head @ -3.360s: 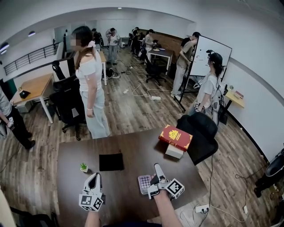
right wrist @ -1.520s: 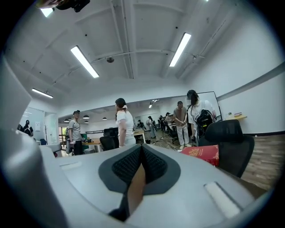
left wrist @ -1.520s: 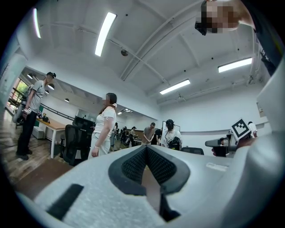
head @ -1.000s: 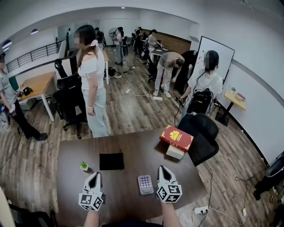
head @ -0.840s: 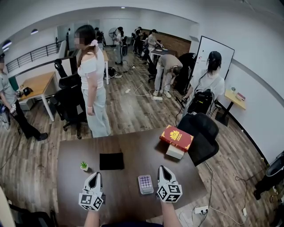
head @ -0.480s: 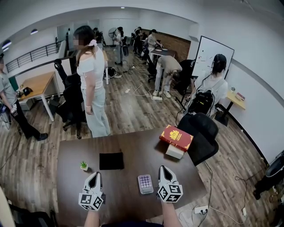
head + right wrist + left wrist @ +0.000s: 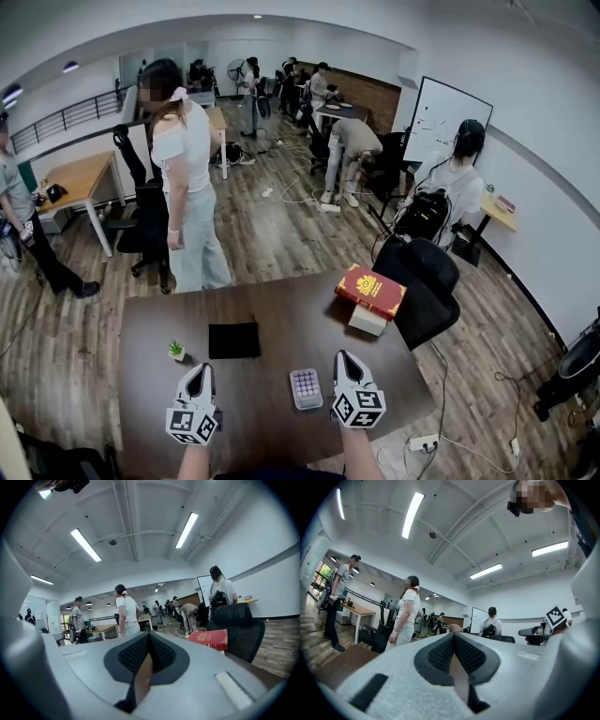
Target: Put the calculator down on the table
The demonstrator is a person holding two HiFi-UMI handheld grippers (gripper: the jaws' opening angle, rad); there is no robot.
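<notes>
Nearest the camera, the left gripper (image 7: 201, 371), a grey two-jaw tool carrying a marker cube, lies level over the near part of the dark brown rectangular table (image 7: 281, 314). Its own view shows the ridged black pads (image 7: 440, 654) closed tip to tip, with nothing between them. The right gripper (image 7: 343, 357), of the same build, sits level on the other side; its jaws are likewise pressed together and empty. Between the two tools, just beside the right gripper, the small grey calculator with lilac keys (image 7: 306, 388) lies flat on the tabletop, gripped by neither.

Farther in, a small green potted plant (image 7: 176, 352) stands near the table's left edge, with a flat black rectangular pouch (image 7: 234, 340) just beside it. Toward the far right corner, a red hardback book with a gold emblem (image 7: 371, 291) rests on a white box (image 7: 367, 321). A black office chair (image 7: 427, 281) stands behind that corner. Beyond the far edge, a person in a white top (image 7: 183, 159) stands on the wooden floor.
</notes>
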